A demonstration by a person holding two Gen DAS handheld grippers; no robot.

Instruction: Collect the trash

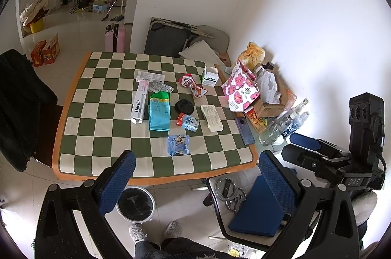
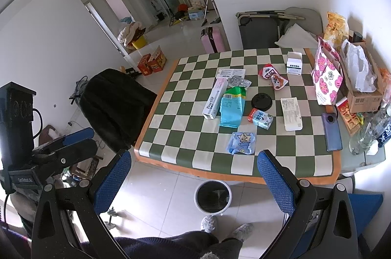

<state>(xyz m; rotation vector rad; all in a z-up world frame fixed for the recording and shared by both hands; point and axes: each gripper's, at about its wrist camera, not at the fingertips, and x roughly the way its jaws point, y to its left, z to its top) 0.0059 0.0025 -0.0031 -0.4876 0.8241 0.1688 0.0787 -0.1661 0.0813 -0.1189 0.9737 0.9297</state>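
Trash lies scattered on the checkered table: a blue wrapper, a small milk carton, a teal and green bag, a white "Doctor" box, a black lid, red wrappers and a white packet. A white bin with a black liner stands on the floor before the table. My left gripper and right gripper hang open and hold nothing, well short of the table's near edge.
A phone, bottles, a flowered bag and a cardboard box crowd the table's right side. A dark-draped chair stands left. A person's slippered feet stand by the bin.
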